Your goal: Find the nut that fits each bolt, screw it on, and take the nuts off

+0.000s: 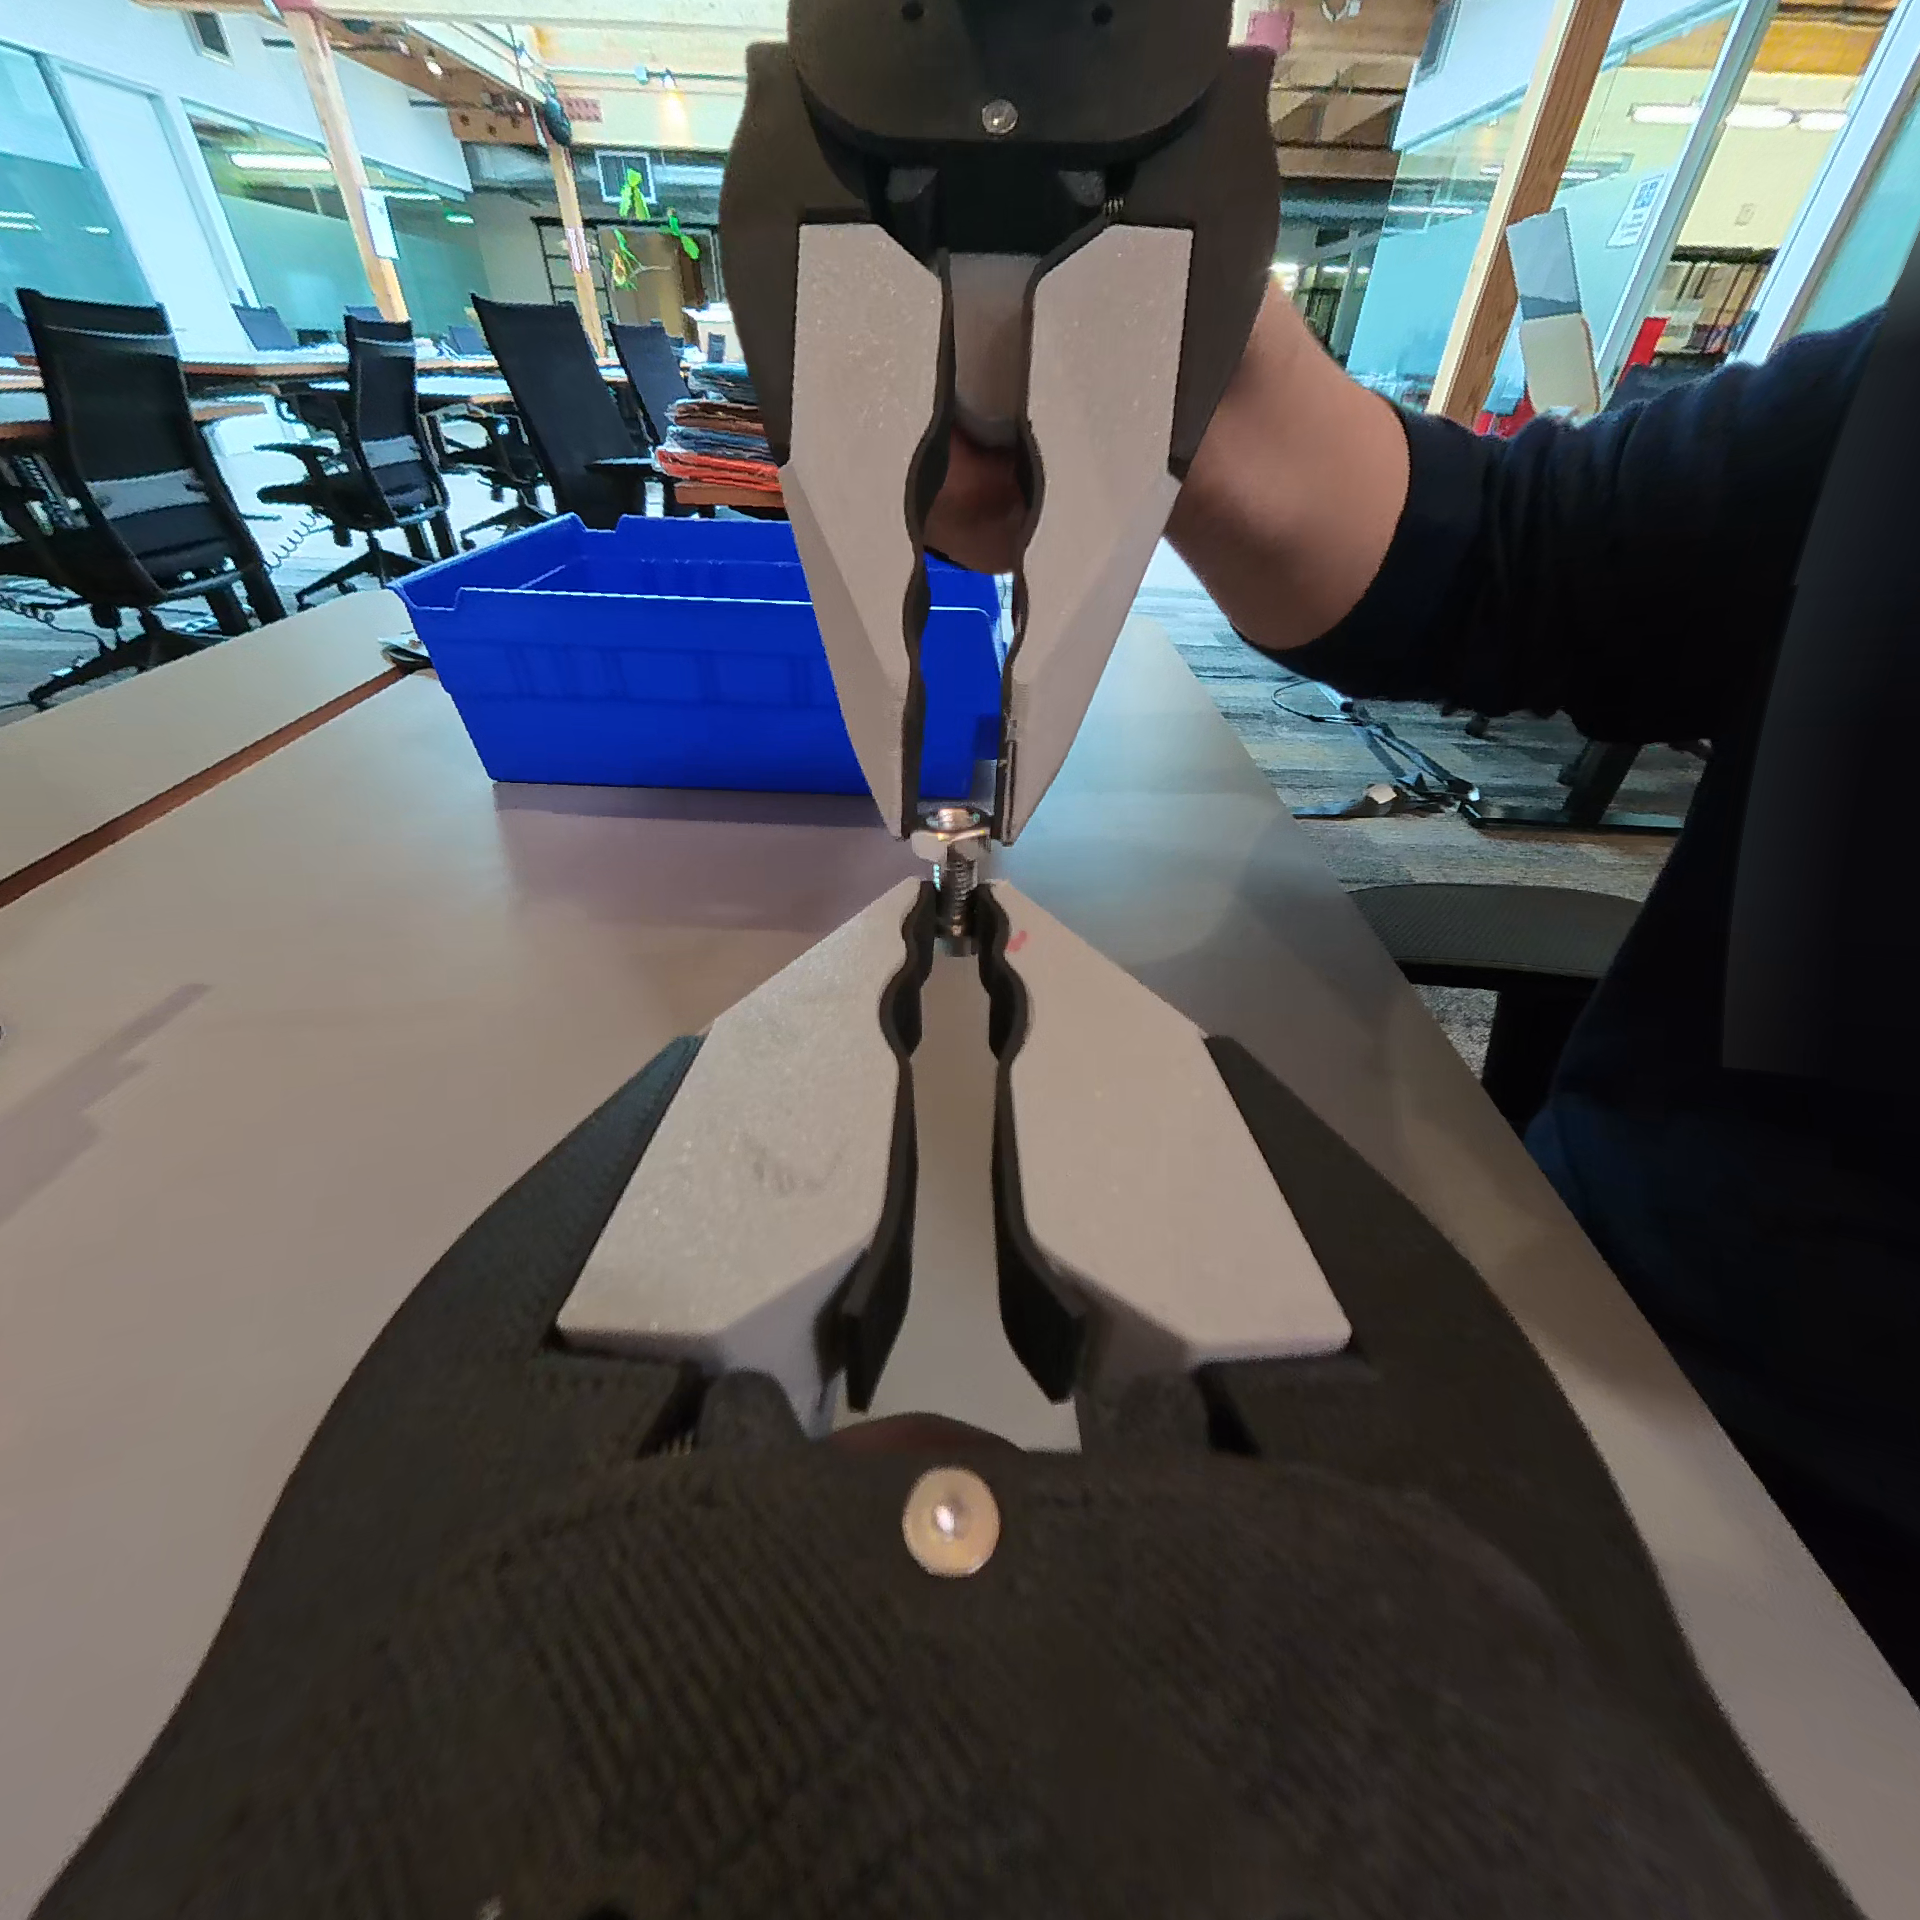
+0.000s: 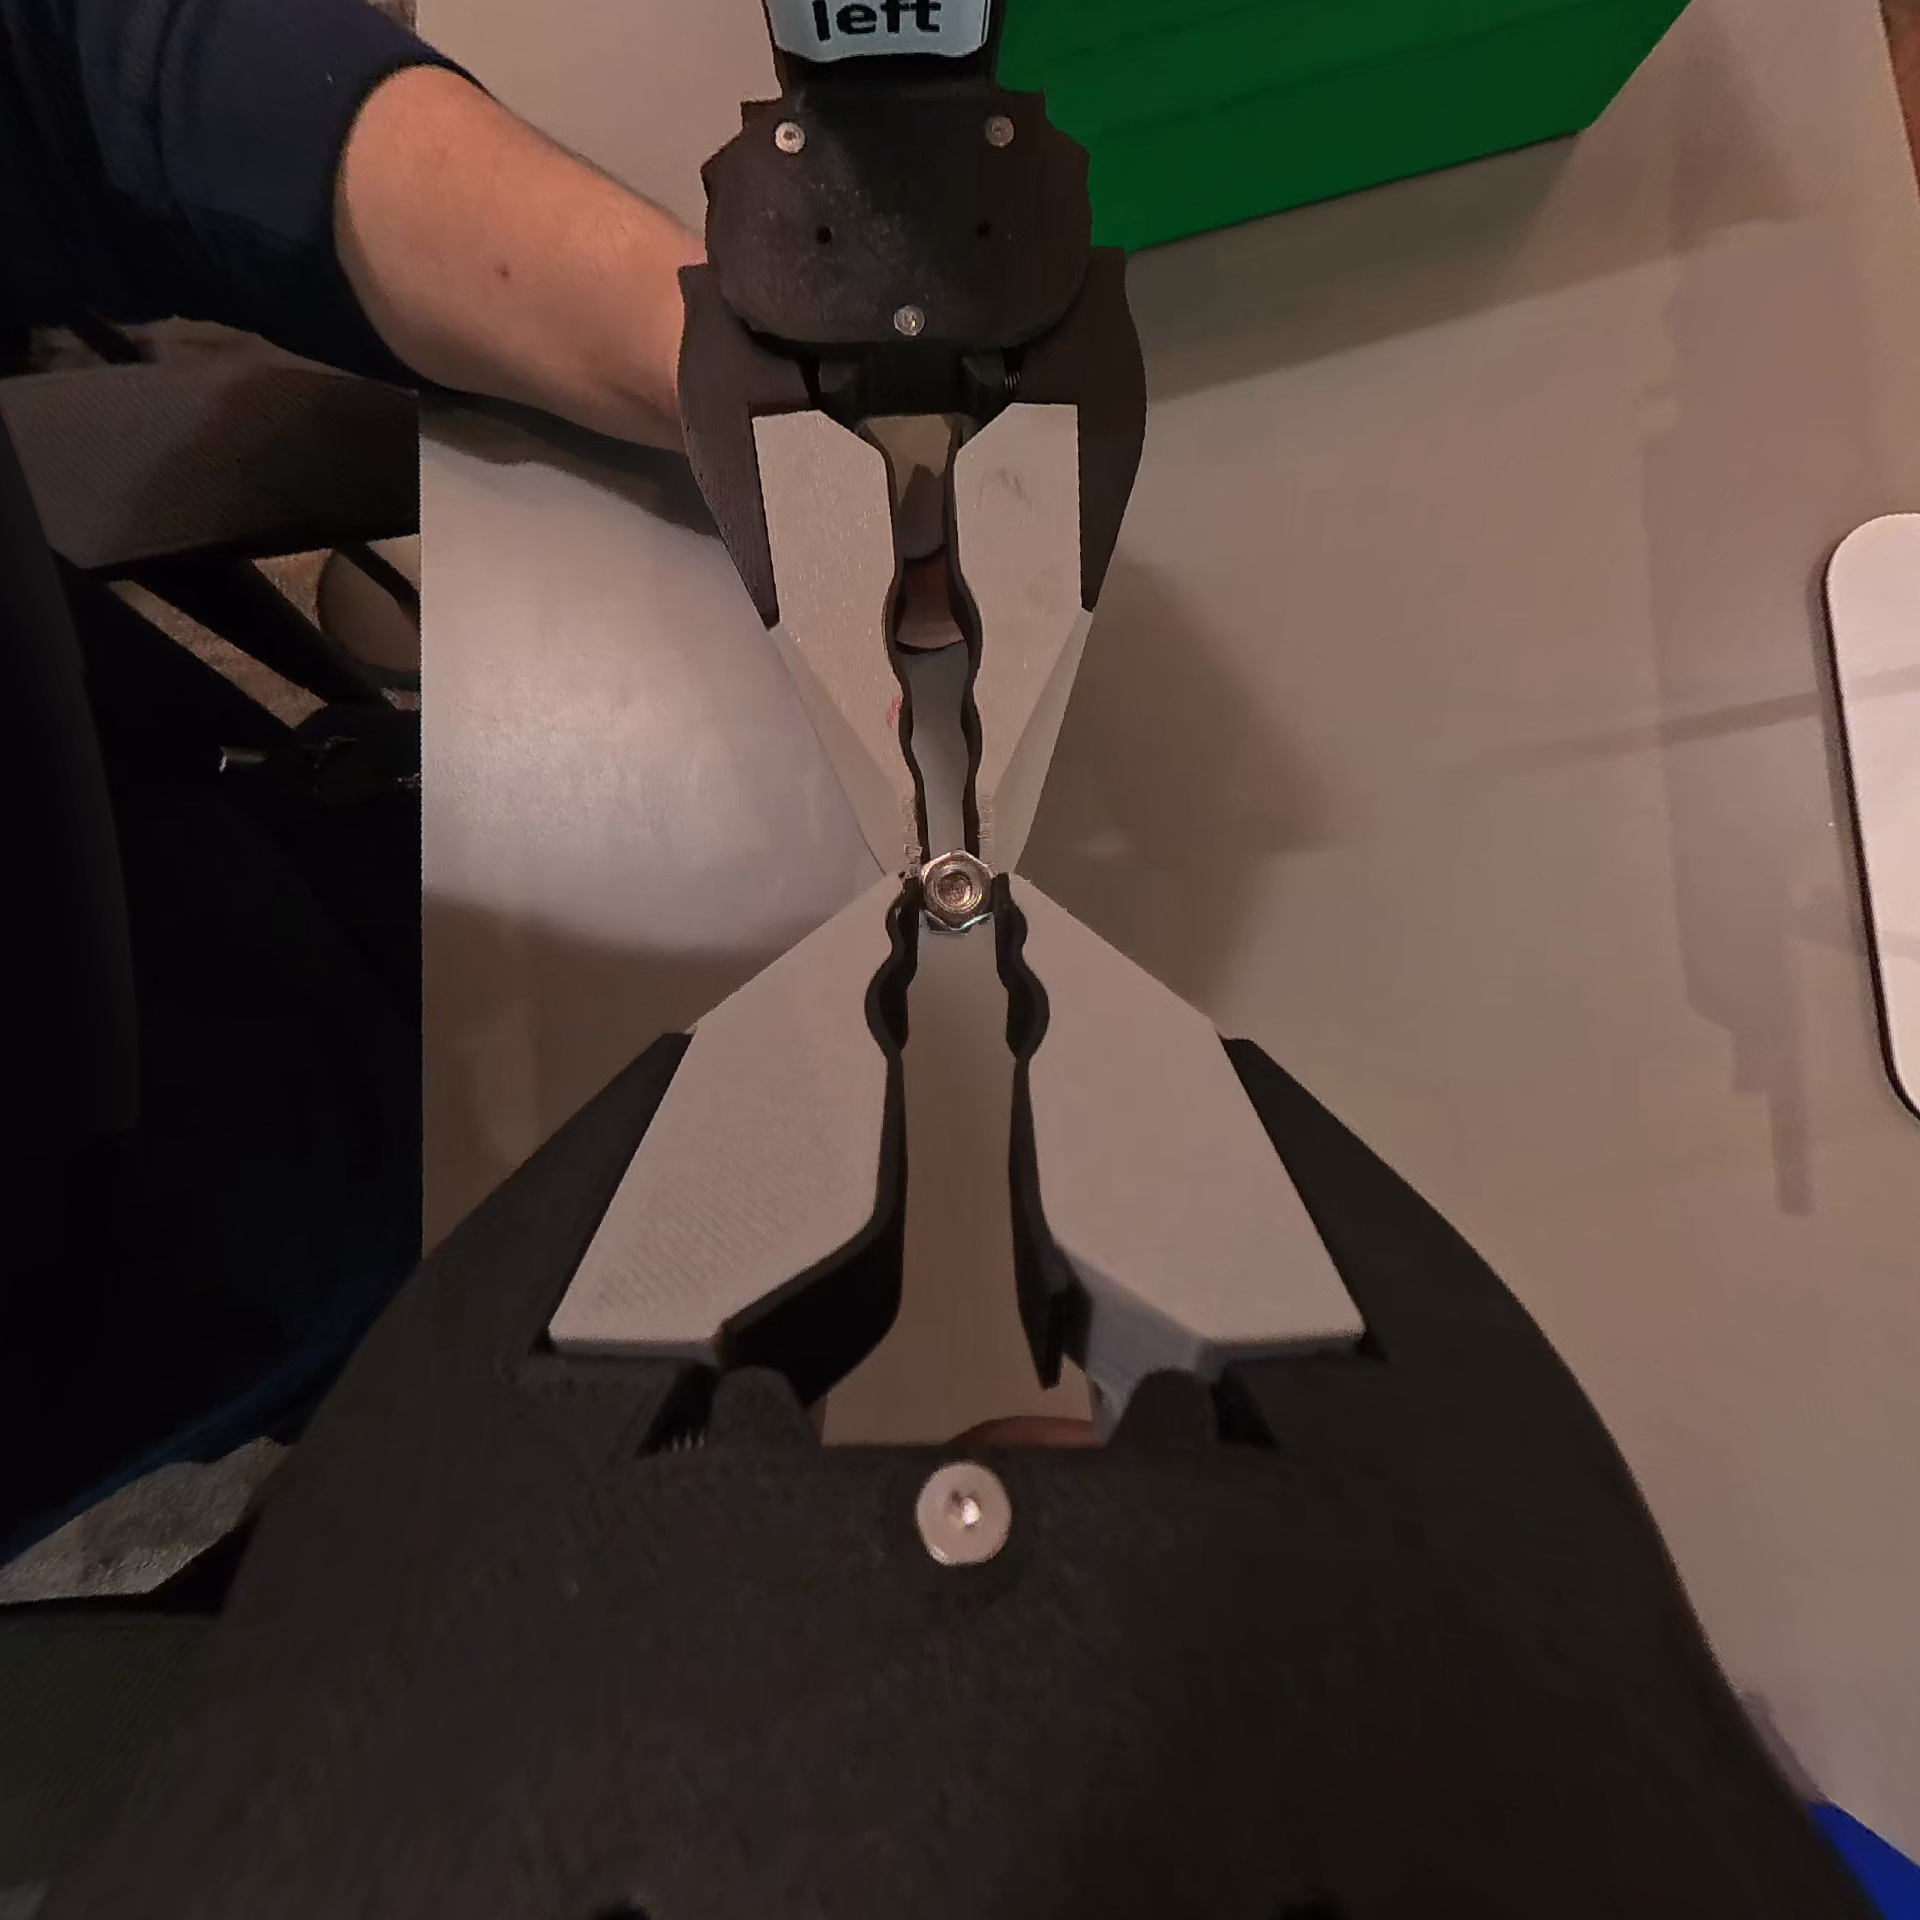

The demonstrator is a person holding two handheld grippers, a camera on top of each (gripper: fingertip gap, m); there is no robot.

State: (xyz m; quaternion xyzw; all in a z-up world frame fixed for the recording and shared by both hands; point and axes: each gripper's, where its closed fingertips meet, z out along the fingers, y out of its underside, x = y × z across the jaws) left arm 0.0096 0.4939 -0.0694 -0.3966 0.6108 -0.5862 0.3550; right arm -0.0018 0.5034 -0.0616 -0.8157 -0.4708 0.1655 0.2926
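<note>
In the left wrist view my left gripper point(image 1: 954, 906) is shut on the lower end of a small steel bolt point(image 1: 954, 888), held upright above the grey table point(image 1: 312, 987). The right gripper point(image 1: 954, 828) comes down from above, shut on a silver hex nut point(image 1: 952, 826) at the bolt's upper end. In the right wrist view my right gripper point(image 2: 954, 902) grips the nut point(image 2: 954, 894) seen end-on, with the bolt tip in its hole. The left gripper point(image 2: 948, 831) meets it tip to tip from the far side. The bolt's shaft is hidden in this view.
A blue bin point(image 1: 644, 675) stands behind the grippers on the table. A green bin point(image 2: 1299, 104) stands at the far edge and a white rounded board point(image 2: 1881, 779) lies to the right. A person's forearms point(image 1: 1299, 499) hold both grippers. Office chairs point(image 1: 135, 447) stand beyond. Both grippers' tips are close together, under 4 cm apart.
</note>
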